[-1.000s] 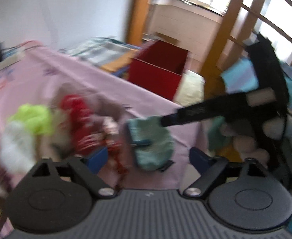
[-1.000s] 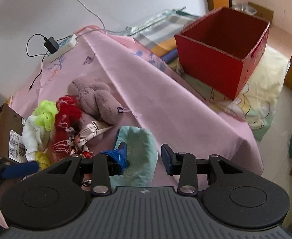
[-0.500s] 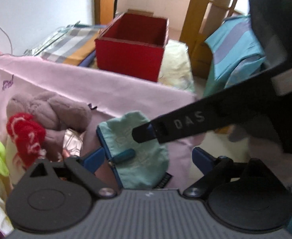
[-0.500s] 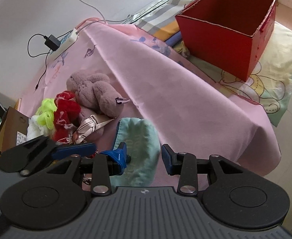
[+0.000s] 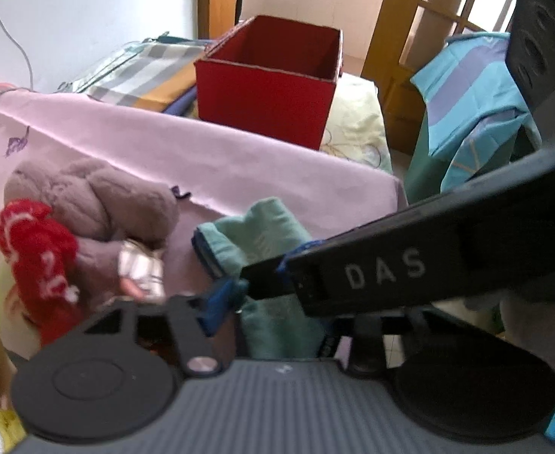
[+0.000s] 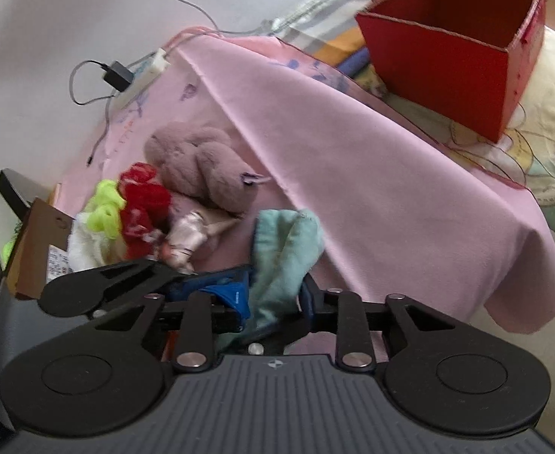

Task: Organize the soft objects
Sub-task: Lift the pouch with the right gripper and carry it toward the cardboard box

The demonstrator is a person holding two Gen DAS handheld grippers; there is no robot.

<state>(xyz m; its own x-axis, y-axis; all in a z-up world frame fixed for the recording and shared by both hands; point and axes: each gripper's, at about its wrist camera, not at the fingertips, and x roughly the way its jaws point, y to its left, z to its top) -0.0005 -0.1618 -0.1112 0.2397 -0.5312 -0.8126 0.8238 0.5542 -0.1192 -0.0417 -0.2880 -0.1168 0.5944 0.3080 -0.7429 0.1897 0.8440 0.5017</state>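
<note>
**K:** Since half a second back, when the teal pouch lay flat on the pink cloth, it's bunched up and standing between the right gripper fingers. Jaws have narrowed from wide open to close around the fabric. Reads as a pinch on the pouch.

**M:** Firm grip, or just touching?

**K:** Fabric fills the gap and folds upward, so I'd say gripped. Motion blur there, so can't rule out partial contact only.

**M:** Left side?

**K:** Left gripper has moved in right beside it, at the pouch's near end. One blue pad shows against the teal fabric; the other is hidden behind the right gripper's arm crossing the left wrist view. Can't tell how far its jaws are open or whether it holds anything.

**M:** Pouch location?

**K:** Near edge of the pink cloth, just beside the pile: mauve plush, red knit item, neon yellow piece, small doll. None of those look disturbed.

**M:** Destination?

**K:** Presumably the red box, well apart beyond the far side of the cloth, open top, looks empty from here.

**M:** Meaning for the task?

**K:** First item is going from reach to pickup. Nothing sorted yet. Next is lift and carry to the box. Risk: soft fabric slips out if the pinch only caught a fold.
</note>
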